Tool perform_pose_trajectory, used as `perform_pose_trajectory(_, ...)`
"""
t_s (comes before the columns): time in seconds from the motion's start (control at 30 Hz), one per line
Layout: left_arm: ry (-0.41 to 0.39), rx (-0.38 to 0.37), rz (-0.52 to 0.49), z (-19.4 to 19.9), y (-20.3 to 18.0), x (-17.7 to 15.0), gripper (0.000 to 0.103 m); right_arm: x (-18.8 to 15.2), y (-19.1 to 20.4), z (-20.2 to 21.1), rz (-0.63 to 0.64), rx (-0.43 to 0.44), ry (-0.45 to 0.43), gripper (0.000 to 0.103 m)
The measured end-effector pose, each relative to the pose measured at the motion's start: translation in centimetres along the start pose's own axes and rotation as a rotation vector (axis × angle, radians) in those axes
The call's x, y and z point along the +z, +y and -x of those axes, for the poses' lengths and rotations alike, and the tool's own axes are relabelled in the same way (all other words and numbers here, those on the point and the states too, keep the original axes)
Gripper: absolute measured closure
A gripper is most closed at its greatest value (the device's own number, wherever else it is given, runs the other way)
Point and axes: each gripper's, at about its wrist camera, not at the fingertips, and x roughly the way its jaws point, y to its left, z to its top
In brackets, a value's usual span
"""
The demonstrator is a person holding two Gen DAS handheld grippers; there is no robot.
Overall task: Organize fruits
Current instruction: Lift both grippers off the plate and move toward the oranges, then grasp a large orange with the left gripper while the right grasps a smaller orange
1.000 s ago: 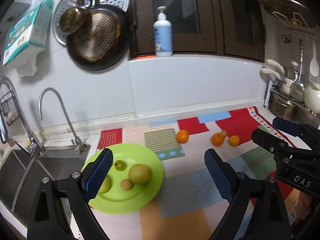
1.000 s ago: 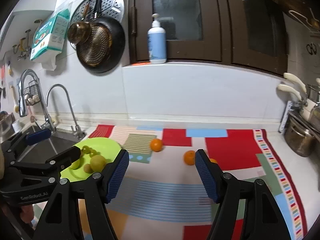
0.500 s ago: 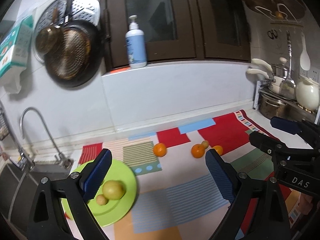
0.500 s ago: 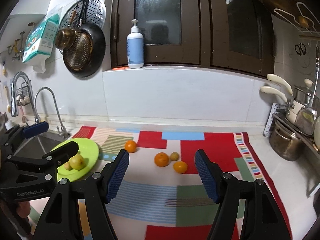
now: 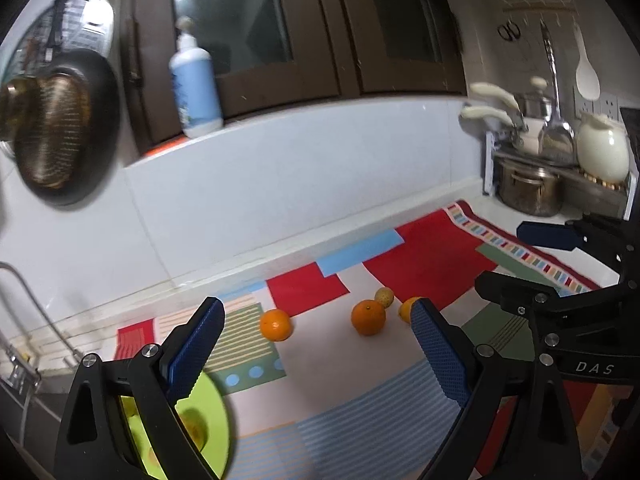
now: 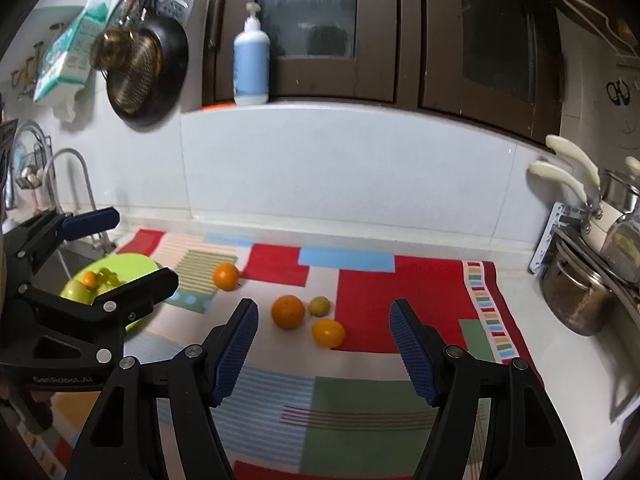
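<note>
Three oranges [image 6: 226, 276] [image 6: 288, 312] [image 6: 329, 333] and a small yellow-green fruit [image 6: 320, 306] lie loose on the patchwork mat [image 6: 360, 400]. At the left, a lime-green plate [image 6: 132, 262] holds a green fruit [image 6: 76, 290], a small orange one [image 6: 90, 279] and other small pieces. My right gripper [image 6: 323, 314] hovers open in front of the cluster, its fingers empty. My left gripper [image 5: 316, 344] is wide open and empty, with oranges [image 5: 275, 324] [image 5: 368, 317] framed beyond it. Its left finger [image 5: 196, 348] partly hides the plate [image 5: 214, 412].
A sink with taps [image 6: 68, 168] lies left of the plate. A rack with steel pots [image 6: 576, 296] stands at the right edge of the counter. Pans [image 6: 144, 72] hang on the wall, and a pump bottle [image 6: 251, 64] stands on the window sill.
Both grippers have swung right, away from the plate and toward the loose oranges. The plate has slid to the left edge of both views. Neither gripper's opening has changed.
</note>
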Motion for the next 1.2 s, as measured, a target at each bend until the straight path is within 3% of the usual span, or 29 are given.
perform_pose_trajectory(0.57,0.162,-0.147,-0.109,-10.9,-1.5,-2.4,0.023,-2.2,-1.8,-8.9,0.07,0.043,0.15,0.035)
perform_pose_trajectory(0.97,0.269,-0.233,-0.082,-15.4,-1.9,-3.3,0.035,-2.8,-2.7,-13.7,0.086,0.139,0.261,0.047)
perform_pose_trajectory(1.2,0.289,-0.249,-0.089,-16.6,-2.2,-2.9,0.04,-2.6,-3.2,-15.5,0.05,0.199,0.295,0.057)
